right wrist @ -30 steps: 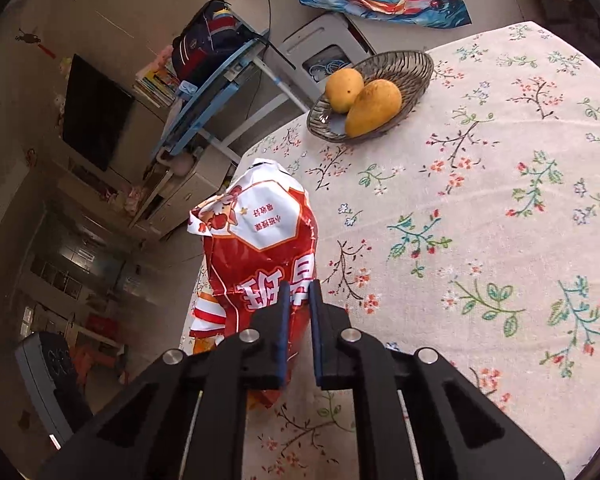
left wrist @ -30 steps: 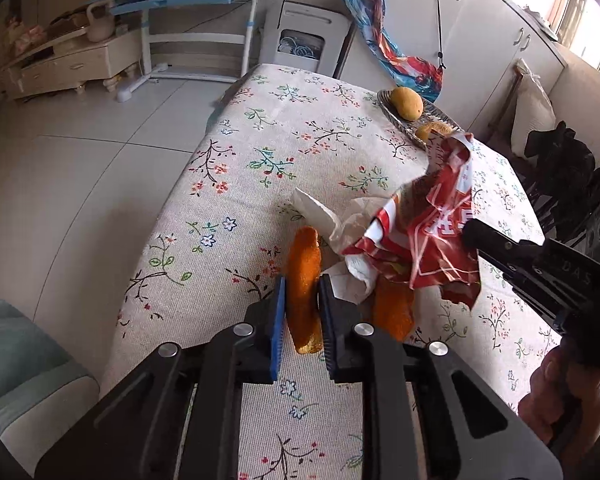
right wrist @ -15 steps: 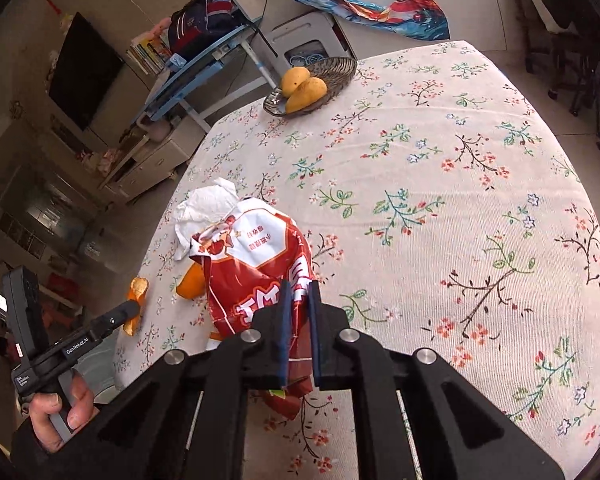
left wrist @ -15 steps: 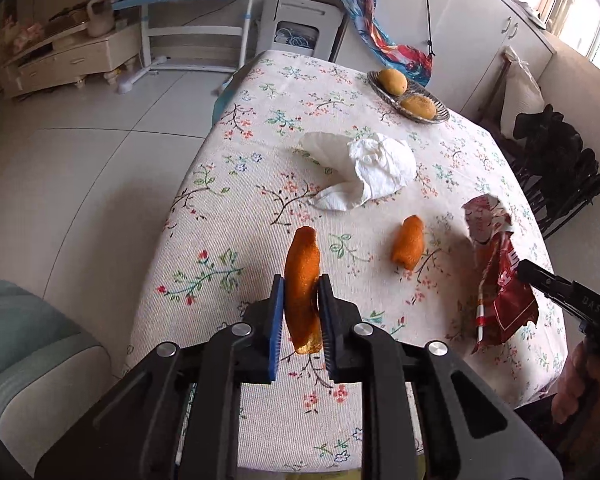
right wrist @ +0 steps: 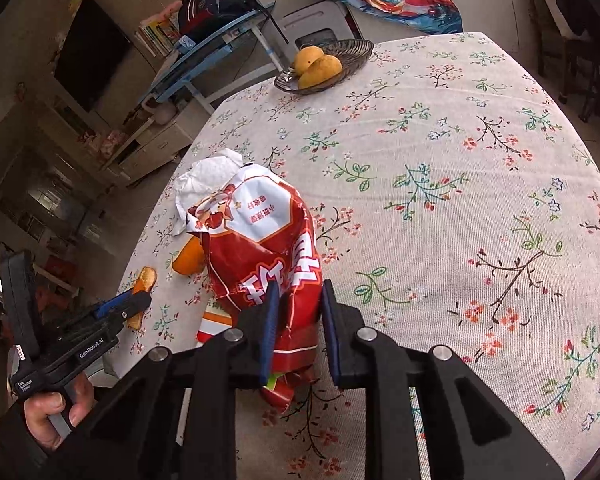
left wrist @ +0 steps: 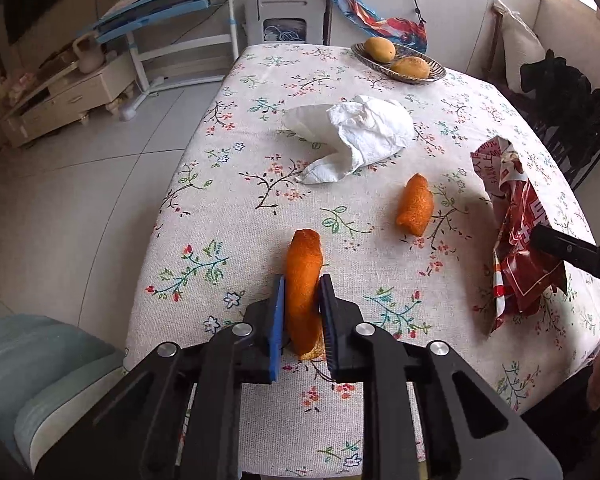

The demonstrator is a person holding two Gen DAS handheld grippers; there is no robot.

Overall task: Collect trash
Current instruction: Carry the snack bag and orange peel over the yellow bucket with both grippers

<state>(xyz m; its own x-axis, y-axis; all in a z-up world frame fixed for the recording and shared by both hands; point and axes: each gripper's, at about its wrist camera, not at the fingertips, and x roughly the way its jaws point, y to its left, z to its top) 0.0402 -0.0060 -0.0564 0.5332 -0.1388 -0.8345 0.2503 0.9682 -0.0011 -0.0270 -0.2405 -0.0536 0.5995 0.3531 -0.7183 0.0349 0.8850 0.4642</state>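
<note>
While the left tool (left wrist: 301, 293) pinches peel (left wrist: 304, 276), right tool's (right wrist: 297, 300) loosening around wrapper (right wrist: 260, 248), tissue (left wrist: 356, 136) beyond.

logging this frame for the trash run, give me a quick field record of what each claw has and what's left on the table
left claw: shut on orange peel
right claw: jaws just opening, red snack bag between them, pads apart from it
loose on tablecloth: second orange peel, crumpled white tissue
not trash: fruit dish with two mangoes
bin: not in view

Black gripper (left wrist: 302, 308), blue pads, silver screws
</note>
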